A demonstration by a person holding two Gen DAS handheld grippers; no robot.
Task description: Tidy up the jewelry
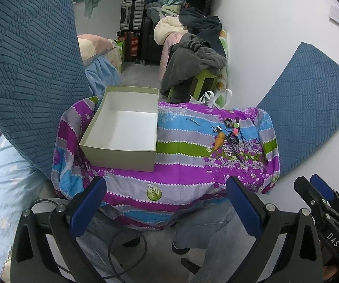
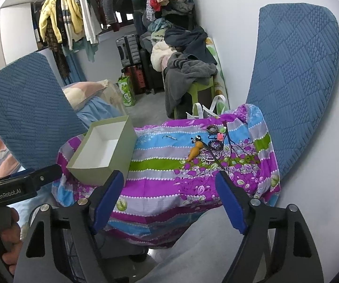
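Two grippers held above the near edge of a cloth-covered surface, both angled downward, both unladen. Left gripper [image 1: 165,202]: blue-padded fingers spread wide, nothing between them, only the striped cloth [image 1: 181,176] beneath the gap. Right gripper [image 2: 170,200]: likewise parted, pads pressing on nothing, fabric showing through the space; also seen from the left wrist view at the lower right edge. Part of a hand [image 2: 2,238] wrapped round the left tool's handle at the lower left of the right wrist view.

Further out, on the left half of the cloth: an open pale green box [image 1: 120,151] with a white interior, upright, nothing inside. On the right half, well apart from the box: a small cluster of jewelry [image 1: 230,139], pieces touching or overlapping, among them an orange carrot-shaped charm [image 1: 218,141], a dark bracelet [image 1: 228,122], a pink trinket [image 1: 235,131] and a thin dark cord trailing toward the near edge. Between box and cluster, alone on a blue stripe: a slim metal clip [image 1: 195,122].

Flanking the surface, two blue quilted cushions [image 2: 294,75] leaning upright, one on each side. Beyond, a green stool [image 2: 198,94] heaped with grey clothing, stacked suitcases [image 1: 131,33], and garments on a rail.
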